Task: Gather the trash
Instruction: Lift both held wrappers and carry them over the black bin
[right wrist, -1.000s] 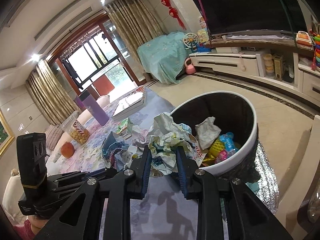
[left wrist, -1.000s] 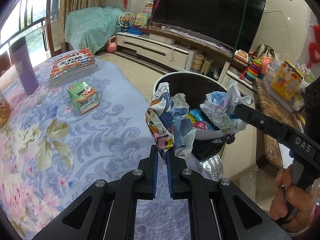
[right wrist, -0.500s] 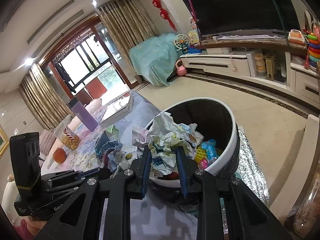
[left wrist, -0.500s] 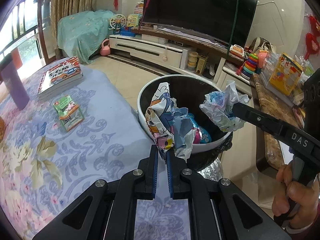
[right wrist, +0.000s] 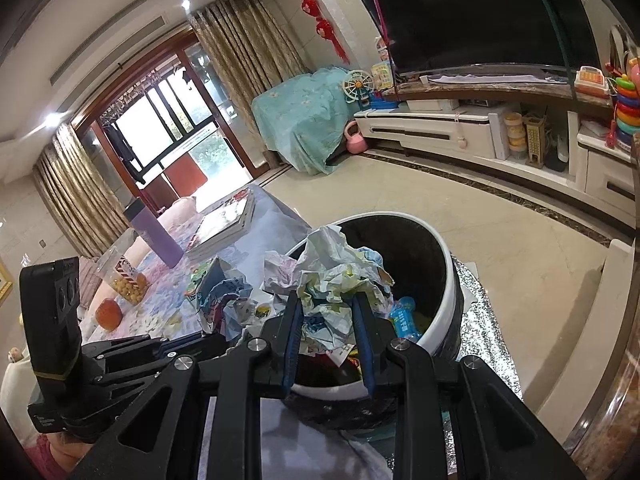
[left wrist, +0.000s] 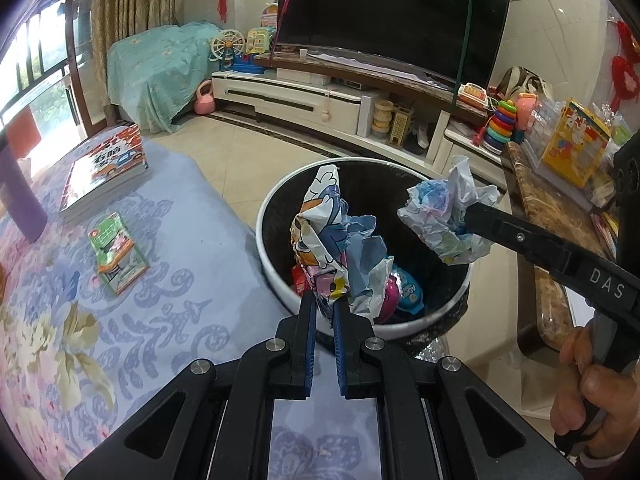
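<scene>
My left gripper [left wrist: 323,304] is shut on a crumpled cartoon-print wrapper [left wrist: 328,236] and holds it over the near rim of a white trash bin with a black liner [left wrist: 272,216]. My right gripper [right wrist: 327,300] is shut on a crumpled paper ball [right wrist: 340,276]; in the left wrist view that ball [left wrist: 444,216] hangs over the bin's right side. The bin [right wrist: 448,292] holds colourful packets [left wrist: 404,288]. The left gripper with its wrapper [right wrist: 224,300] shows at the left in the right wrist view.
The table with a blue floral cloth [left wrist: 120,320] carries a green box [left wrist: 118,254], a stack of books [left wrist: 106,170], a purple bottle [right wrist: 154,232] and a snack jar [right wrist: 124,276]. A TV cabinet [left wrist: 320,96] and a side shelf with toys [left wrist: 560,152] stand beyond the bin.
Both grippers have moved forward with their trash, from the table edge to over the bin's opening. Both stay shut on it.
</scene>
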A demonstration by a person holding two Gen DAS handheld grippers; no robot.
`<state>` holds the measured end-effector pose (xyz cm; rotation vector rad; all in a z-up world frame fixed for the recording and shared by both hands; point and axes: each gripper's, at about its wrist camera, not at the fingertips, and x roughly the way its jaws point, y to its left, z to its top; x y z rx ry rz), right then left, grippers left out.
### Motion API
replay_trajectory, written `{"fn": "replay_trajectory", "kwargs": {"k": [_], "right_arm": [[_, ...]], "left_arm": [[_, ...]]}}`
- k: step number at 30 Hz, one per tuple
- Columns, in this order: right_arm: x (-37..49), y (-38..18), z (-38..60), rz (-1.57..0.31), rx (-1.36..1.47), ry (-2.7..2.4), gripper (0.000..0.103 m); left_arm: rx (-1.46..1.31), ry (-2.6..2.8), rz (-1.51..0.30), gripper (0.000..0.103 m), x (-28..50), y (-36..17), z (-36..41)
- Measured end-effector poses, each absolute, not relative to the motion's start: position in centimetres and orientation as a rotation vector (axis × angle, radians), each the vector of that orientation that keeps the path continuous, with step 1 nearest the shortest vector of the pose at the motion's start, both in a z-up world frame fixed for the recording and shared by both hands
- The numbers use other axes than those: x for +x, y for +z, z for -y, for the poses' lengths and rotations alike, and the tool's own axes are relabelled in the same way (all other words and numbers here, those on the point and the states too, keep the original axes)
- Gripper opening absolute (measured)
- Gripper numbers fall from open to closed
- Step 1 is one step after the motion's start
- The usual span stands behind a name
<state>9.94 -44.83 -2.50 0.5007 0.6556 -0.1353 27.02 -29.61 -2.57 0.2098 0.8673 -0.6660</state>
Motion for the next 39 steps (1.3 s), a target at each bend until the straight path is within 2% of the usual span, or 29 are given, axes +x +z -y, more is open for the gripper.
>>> {"fn": "replay_trajectory", "kwargs": {"k": [39], "right_arm": [[13.2,-3.4,46.9,-0.761,0.488,-0.169,0.025]], "left_arm": [[0.288,-0.631,-0.929,0.007,31.2,-4.4,35.0]]}}
